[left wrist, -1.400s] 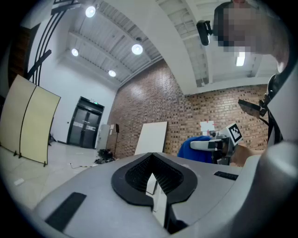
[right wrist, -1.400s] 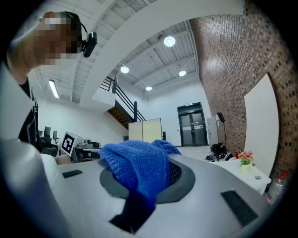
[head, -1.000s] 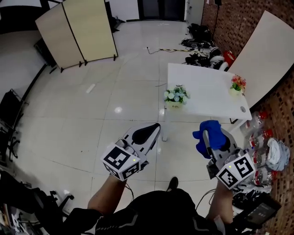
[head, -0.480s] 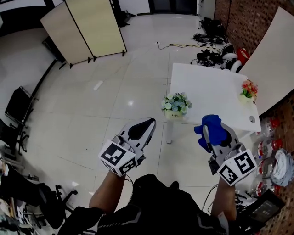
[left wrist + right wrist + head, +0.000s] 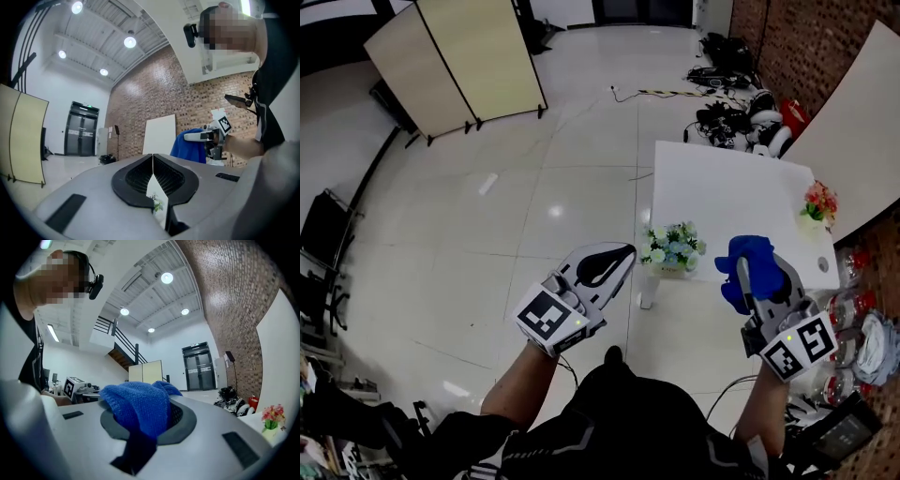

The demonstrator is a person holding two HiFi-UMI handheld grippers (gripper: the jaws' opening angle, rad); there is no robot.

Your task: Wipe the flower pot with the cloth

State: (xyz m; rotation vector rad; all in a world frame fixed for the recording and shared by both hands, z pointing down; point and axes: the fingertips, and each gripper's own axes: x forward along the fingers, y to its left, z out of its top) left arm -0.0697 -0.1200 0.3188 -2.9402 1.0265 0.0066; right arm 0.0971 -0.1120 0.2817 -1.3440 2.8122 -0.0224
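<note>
A small pot of pale flowers (image 5: 672, 249) stands at the near left corner of a white table (image 5: 741, 199). A second pot with red and pink flowers (image 5: 818, 203) (image 5: 271, 419) sits at the table's right edge. My right gripper (image 5: 748, 267) is shut on a blue knitted cloth (image 5: 750, 265) (image 5: 138, 407), held in the air just before the table's near edge. My left gripper (image 5: 619, 255) (image 5: 153, 161) is shut and holds nothing; it hovers left of the pale flowers. Through its jaws a bit of the flowers (image 5: 156, 204) shows.
A folding beige screen (image 5: 455, 61) stands far left on the tiled floor. Cables and bags (image 5: 733, 89) lie beyond the table by the brick wall. A white board (image 5: 847, 127) leans at the right. Bottles and bundles (image 5: 855, 323) crowd the floor at the right.
Both grippers have come closer to the table, side by side. The pale flower pot now lies between them in the head view. Jaws unchanged.
</note>
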